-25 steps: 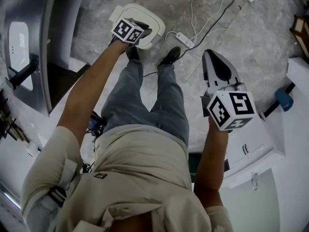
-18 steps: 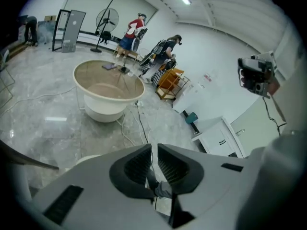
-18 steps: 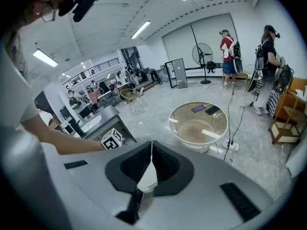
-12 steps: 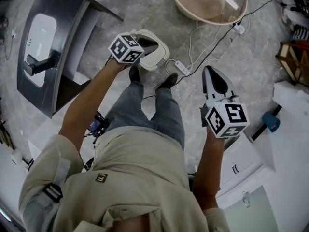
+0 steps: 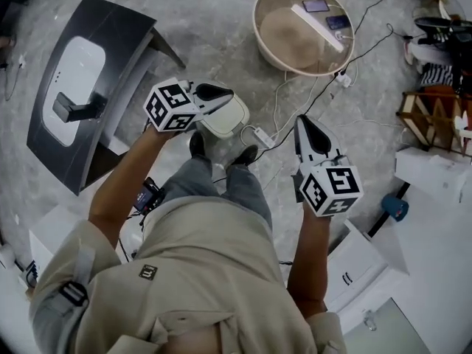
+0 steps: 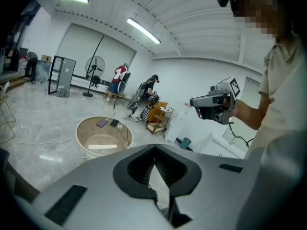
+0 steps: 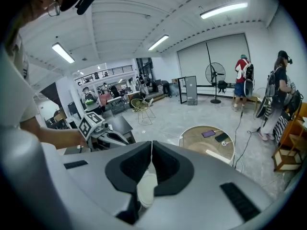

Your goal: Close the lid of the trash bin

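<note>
Trash bin (image 5: 230,121) on the floor with lid down, left gripper (image 5: 220,92) over the bin, jaws closed and empty, right gripper (image 5: 303,122) well right of the bin, jaws together, nothing held

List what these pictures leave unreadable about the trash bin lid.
- White rounded-square plastic trash bin: head view, the left gripper covers part of the lid.
- Right gripper view: only a pale sliver shows between that gripper's fingers, unidentifiable.
- Left gripper view: its grey body blocks everything below.
</note>
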The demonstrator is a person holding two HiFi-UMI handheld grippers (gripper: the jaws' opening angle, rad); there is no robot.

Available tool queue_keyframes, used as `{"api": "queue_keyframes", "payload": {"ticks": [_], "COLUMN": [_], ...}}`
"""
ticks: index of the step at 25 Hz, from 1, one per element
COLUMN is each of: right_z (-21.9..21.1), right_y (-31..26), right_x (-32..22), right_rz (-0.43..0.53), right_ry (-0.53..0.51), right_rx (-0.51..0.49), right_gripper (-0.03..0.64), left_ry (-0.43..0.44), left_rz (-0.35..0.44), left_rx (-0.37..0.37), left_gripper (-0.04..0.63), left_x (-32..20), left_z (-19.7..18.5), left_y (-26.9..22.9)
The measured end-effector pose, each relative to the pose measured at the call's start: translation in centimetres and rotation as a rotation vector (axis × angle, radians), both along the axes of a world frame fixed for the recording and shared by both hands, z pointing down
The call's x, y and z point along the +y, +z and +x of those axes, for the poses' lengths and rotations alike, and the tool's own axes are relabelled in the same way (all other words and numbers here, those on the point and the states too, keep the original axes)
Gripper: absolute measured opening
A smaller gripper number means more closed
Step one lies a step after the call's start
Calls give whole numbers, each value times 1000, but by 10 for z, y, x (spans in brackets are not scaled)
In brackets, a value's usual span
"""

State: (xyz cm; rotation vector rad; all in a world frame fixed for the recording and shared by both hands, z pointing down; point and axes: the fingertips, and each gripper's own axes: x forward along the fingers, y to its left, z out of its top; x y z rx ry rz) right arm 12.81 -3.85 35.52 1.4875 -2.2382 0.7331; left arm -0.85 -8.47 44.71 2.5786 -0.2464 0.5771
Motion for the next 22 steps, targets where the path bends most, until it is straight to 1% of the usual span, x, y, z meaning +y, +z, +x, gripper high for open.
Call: {"api": "queue_keyframes", "payload": {"ticks": [6,10,13,17,22], "right_z": [-30,-45,-48,-46,-52], "right_y": [-55,-87,-111,-136,-157], "right_x": [-7,-7,-5,4,19], "right_rz": [85,139,181,232,270], "right_ry": [-36,-52,-52,-34,-28], "right_rx": [-11,-8,1,17,20], "right_gripper": [25,25,25,23,23], "left_ry": [-14,-29,-50,-55,-42], "left_rz": [95,163,211,274,360], "left_rx": [109,161,196,225,225], "left_gripper": [17,16,17,17,17], "left_x": [2,4,6,15,29], "left_z": [-24,-43,-56,-70,-88], "left_y": [-87,-134,-165,-201,-234]}}
